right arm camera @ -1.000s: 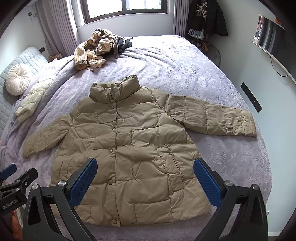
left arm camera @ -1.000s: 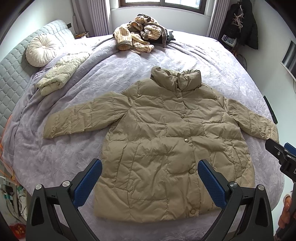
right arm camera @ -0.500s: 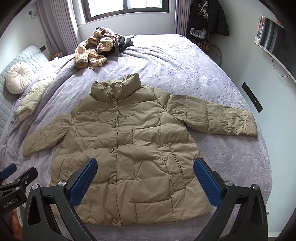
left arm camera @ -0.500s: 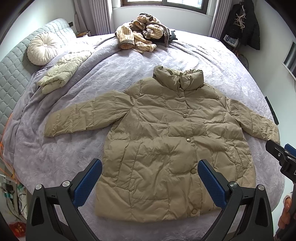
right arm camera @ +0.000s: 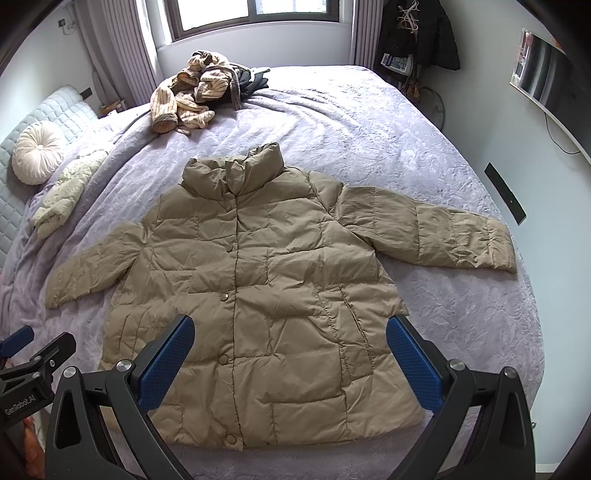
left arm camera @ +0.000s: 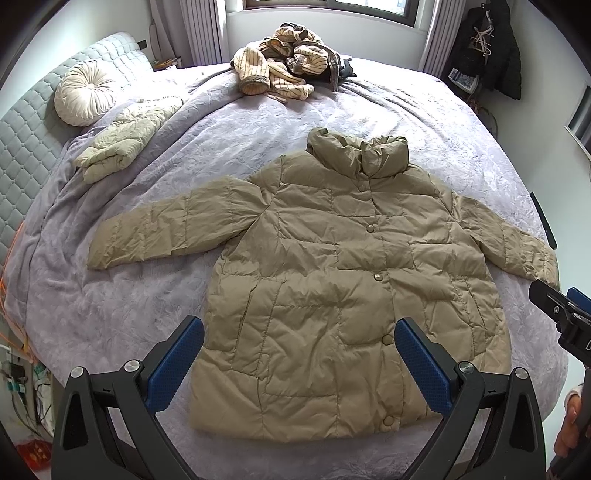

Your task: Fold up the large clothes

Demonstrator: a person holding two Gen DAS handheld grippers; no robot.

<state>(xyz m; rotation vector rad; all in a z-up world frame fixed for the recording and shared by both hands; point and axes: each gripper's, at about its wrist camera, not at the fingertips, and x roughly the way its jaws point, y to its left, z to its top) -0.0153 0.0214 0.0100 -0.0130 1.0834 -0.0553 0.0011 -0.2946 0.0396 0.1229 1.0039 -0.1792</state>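
Observation:
A tan puffer jacket (left arm camera: 332,280) (right arm camera: 266,288) lies flat and buttoned on the bed, collar toward the window, both sleeves spread out sideways. My left gripper (left arm camera: 299,365) hovers open above the jacket's lower hem, nothing between its blue pads (left arm camera: 177,365). My right gripper (right arm camera: 290,363) hangs open over the hem too, a little to the right. The right gripper also shows at the right edge of the left wrist view (left arm camera: 565,317), and the left gripper at the left edge of the right wrist view (right arm camera: 33,354).
The bed carries a lilac quilt (left arm camera: 122,306) (right arm camera: 461,325). A heap of striped and dark clothes (left arm camera: 284,70) (right arm camera: 199,92) lies by the window. A folded cream jacket (left arm camera: 122,140) and a round cushion (left arm camera: 83,92) sit near the headboard. Dark coats (right arm camera: 417,29) hang at the back right.
Both grippers have drifted slightly back and down from the bed, so the jacket sits a little lower in view. The jacket itself has not moved.

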